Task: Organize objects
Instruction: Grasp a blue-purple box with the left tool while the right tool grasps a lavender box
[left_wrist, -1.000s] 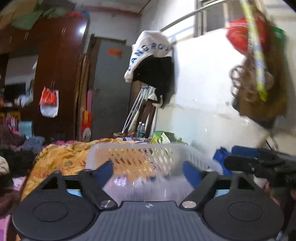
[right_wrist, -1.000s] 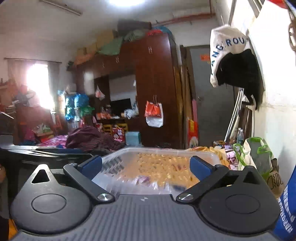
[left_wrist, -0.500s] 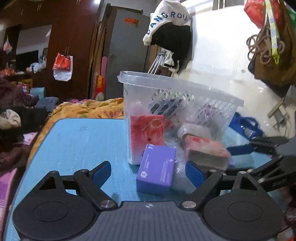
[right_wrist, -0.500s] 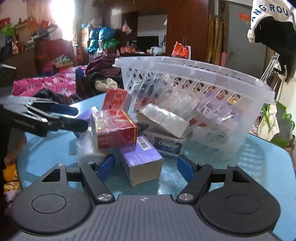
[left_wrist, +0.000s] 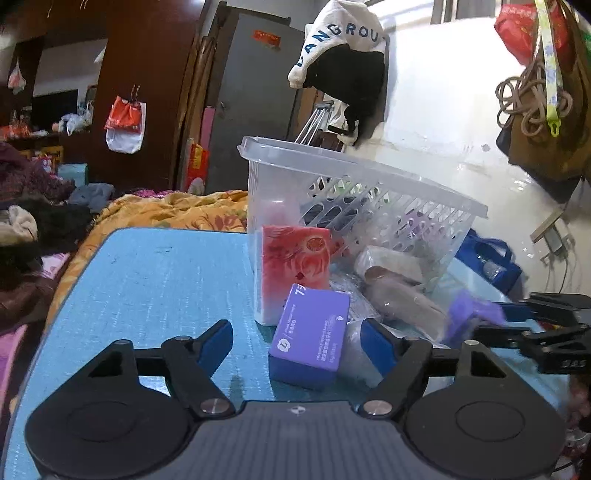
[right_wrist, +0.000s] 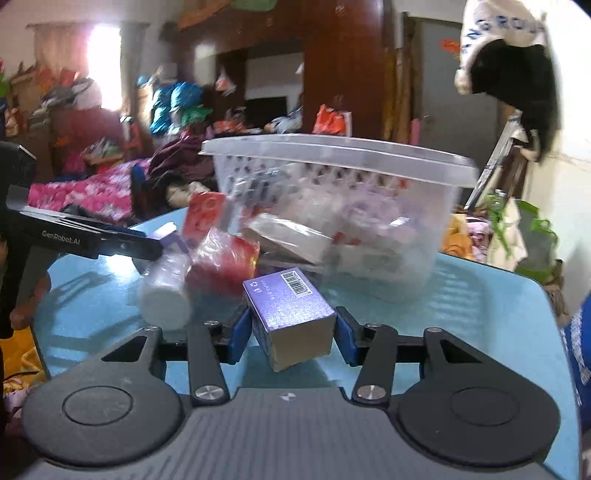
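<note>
A clear plastic basket (left_wrist: 362, 192) (right_wrist: 332, 147) stands on the blue table (left_wrist: 147, 277) behind a pile of spilled packets. My left gripper (left_wrist: 297, 343) is closing around a purple box (left_wrist: 310, 336). That box sits near the right-hand pad, and the left-hand pad is still apart from it. My right gripper (right_wrist: 293, 334) is closing too, and its blue pads press both sides of another purple box (right_wrist: 291, 314) with a barcode. The right gripper (left_wrist: 495, 319) also shows blurred at the right edge of the left wrist view.
A red and white carton (left_wrist: 295, 266) leans on the basket. A wrapped red pack (right_wrist: 225, 262) and a white jar in plastic (right_wrist: 166, 291) lie between the grippers. An orange quilt (left_wrist: 166, 210) and heaps of clothes lie beyond the table's far edge.
Both grippers came down from basket height to the table. The right jaws narrowed from wide apart onto the barcode box. The left jaws narrowed a little around their purple box.
</note>
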